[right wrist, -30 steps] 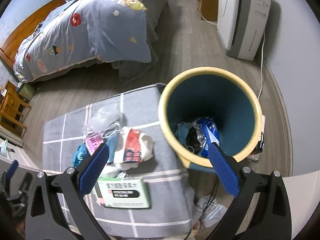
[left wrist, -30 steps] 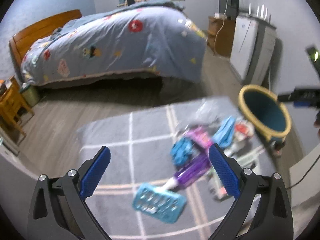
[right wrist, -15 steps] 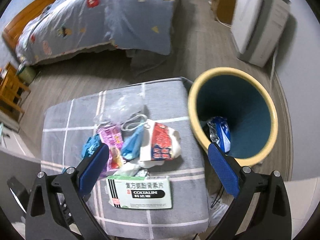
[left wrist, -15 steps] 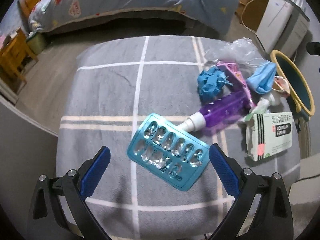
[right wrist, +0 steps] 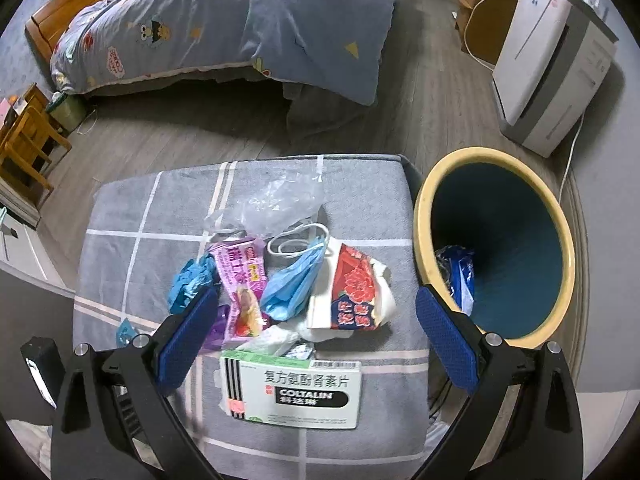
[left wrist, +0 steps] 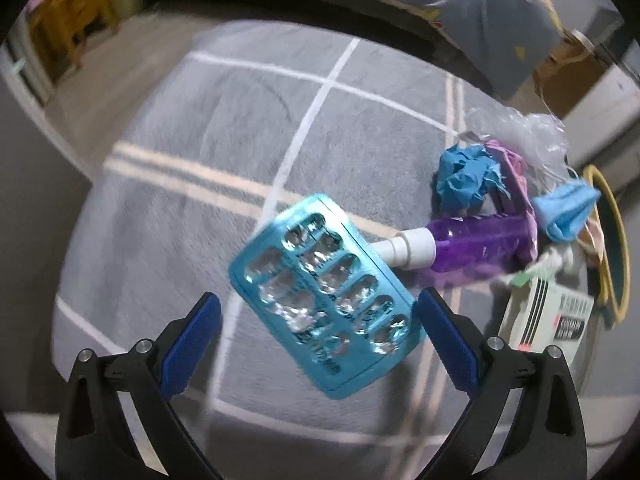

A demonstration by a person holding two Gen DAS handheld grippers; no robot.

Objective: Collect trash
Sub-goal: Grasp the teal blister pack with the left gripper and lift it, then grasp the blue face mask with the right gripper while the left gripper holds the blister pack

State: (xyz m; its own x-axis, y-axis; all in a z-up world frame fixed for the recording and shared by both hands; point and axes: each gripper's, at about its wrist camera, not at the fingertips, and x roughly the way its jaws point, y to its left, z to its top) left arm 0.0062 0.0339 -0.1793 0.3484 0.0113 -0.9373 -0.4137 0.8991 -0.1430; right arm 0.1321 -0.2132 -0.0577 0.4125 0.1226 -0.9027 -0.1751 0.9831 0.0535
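Observation:
A teal blister pack (left wrist: pixel 326 304) lies on the grey checked cloth (left wrist: pixel 200 168), and my open left gripper (left wrist: pixel 318 322) hovers just over its near end. Behind it lie a purple bottle (left wrist: pixel 476 242), a crumpled blue glove (left wrist: pixel 464 178) and a blue face mask (left wrist: pixel 566 208). My right gripper (right wrist: pixel 316 334) stands open above the pile: a white Coltalin box (right wrist: pixel 294 390), a red-and-white wrapper (right wrist: pixel 352 288), the mask (right wrist: pixel 296 280), a pink packet (right wrist: pixel 240 276), clear plastic (right wrist: pixel 280 200). The yellow-rimmed bin (right wrist: pixel 496 248) at the right holds a blue wrapper (right wrist: pixel 460 276).
The cloth-covered stool (right wrist: pixel 120 264) stands on a wood floor. A bed with a blue quilt (right wrist: pixel 240 20) lies beyond it. A white appliance (right wrist: pixel 552 64) and a cable stand behind the bin. Wooden furniture (right wrist: pixel 24 144) sits far left.
My left gripper has dropped and closed in on the blister pack, which now fills the space between its fingers. My right gripper has swung left from the bin toward the pile.

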